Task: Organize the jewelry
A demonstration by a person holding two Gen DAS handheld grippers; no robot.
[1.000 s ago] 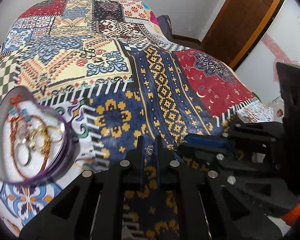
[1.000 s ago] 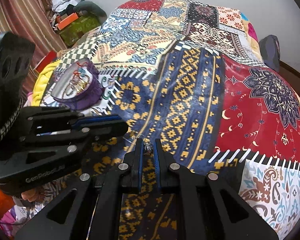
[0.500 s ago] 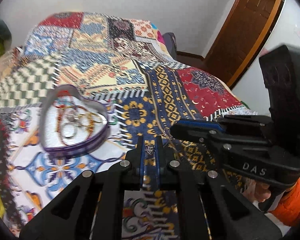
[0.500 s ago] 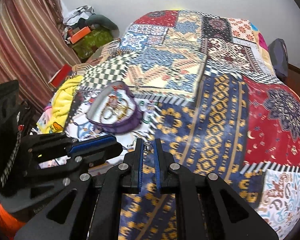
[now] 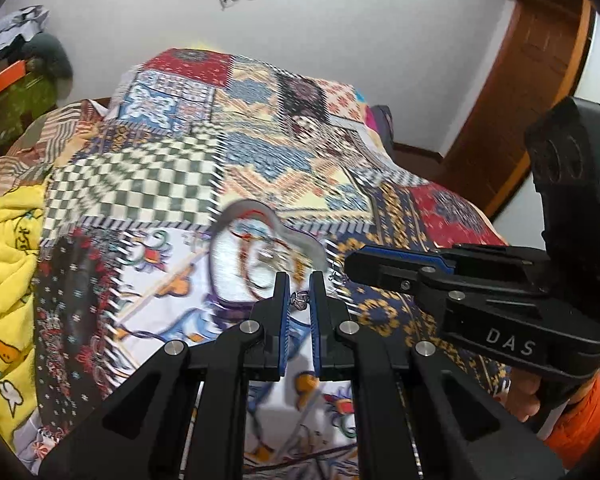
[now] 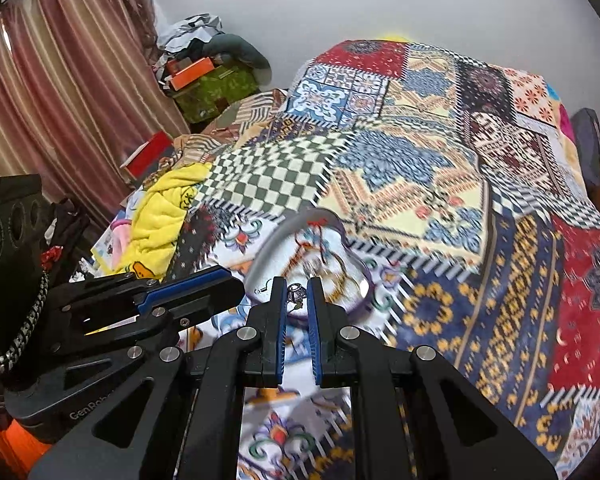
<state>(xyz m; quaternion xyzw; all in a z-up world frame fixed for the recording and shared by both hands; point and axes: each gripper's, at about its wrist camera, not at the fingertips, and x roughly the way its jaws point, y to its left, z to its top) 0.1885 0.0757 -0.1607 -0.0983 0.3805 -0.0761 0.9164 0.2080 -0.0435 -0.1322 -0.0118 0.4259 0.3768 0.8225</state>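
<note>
Mid-task: heart-shaped tray [image 5: 300, 240] on the bed [image 5: 140, 176] already holds bangles; left hand-held gripper [image 5: 299, 299] and right hand-held gripper [image 6: 296, 298] each pinch a small silver earring, neither yet dropped in.

Left gripper [image 5: 299, 300]: black angular frame, blue pads on the fingers [image 5: 281, 312], round silver screws. Right gripper [image 6: 296, 298]: same black frame, blue pads, silver screws; its body reads "DAS" in white, with a green light. Orange sleeve [image 5: 580, 420], bare skin at the fingers.
</note>
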